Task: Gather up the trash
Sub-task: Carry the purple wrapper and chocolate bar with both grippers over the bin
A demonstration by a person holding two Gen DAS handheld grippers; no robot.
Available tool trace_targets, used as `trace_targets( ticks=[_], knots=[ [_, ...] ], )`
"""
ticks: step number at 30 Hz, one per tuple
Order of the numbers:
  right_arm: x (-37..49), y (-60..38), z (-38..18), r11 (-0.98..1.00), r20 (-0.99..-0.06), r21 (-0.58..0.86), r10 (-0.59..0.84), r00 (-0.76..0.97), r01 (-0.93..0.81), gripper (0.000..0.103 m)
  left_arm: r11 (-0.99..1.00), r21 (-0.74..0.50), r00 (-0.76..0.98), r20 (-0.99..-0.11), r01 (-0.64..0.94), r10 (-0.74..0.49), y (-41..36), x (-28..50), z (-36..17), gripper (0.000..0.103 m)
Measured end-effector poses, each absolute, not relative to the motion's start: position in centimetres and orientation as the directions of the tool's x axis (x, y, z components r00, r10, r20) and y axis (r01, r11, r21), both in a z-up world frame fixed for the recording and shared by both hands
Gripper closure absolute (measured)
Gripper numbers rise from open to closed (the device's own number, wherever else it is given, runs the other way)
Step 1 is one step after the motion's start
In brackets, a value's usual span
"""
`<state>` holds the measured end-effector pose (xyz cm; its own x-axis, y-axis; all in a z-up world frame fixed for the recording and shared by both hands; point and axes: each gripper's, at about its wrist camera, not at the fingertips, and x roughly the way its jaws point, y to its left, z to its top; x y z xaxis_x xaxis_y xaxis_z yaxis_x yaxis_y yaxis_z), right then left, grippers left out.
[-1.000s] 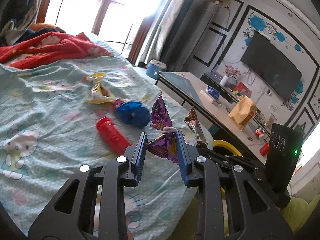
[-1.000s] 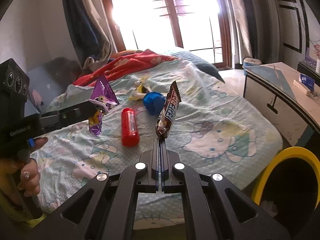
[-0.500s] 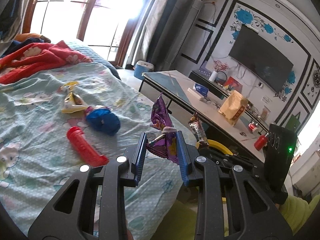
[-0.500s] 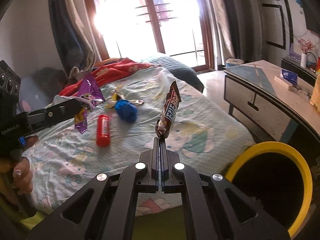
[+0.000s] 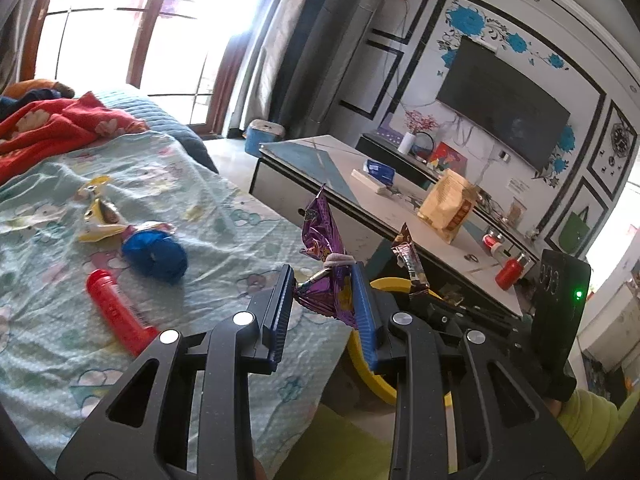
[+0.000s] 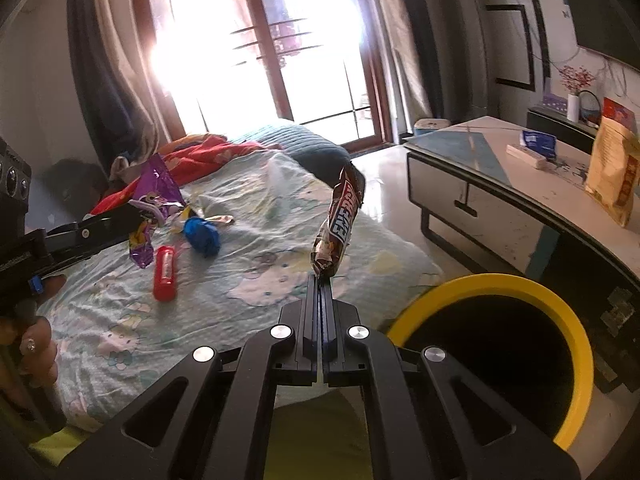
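My left gripper (image 5: 324, 280) is shut on a crumpled purple snack wrapper (image 5: 326, 256) and holds it above the bed's edge; the wrapper also shows in the right wrist view (image 6: 154, 200). My right gripper (image 6: 321, 280) is shut on a brown candy bar wrapper (image 6: 338, 226), upright above the bed, just left of the bin; it also shows in the left wrist view (image 5: 410, 258). A black bin with a yellow rim (image 6: 576, 332) stands on the floor beside the bed. On the bed lie a red tube (image 5: 118, 312), a blue crumpled ball (image 5: 156, 254) and a yellow-white wrapper (image 5: 100, 220).
The bed has a light green cartoon sheet (image 5: 48, 352) and a red blanket (image 5: 52, 128) at the far end. A long low table (image 6: 532, 200) with a yellow bag (image 6: 612, 176) and small boxes stands to the right of the bin. A window is behind.
Both grippers have swung right, away from the bed, with their wrappers. The yellow-rimmed bin has come much further into the right wrist view.
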<state>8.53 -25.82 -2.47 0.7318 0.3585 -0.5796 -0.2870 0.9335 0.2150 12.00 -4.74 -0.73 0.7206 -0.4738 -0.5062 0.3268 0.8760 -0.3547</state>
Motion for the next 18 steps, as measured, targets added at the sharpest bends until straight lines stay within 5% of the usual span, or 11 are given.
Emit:
trace_targets(
  ticks=[18],
  knots=[
    [8.1,-32.2,-3.1,0.960,-0.581,0.241,0.258,0.772,-0.139,0.102,0.834,-0.357,0.657,-0.513,0.422,-0.552,-10.6,13.1,-1.3,0.080]
  ],
)
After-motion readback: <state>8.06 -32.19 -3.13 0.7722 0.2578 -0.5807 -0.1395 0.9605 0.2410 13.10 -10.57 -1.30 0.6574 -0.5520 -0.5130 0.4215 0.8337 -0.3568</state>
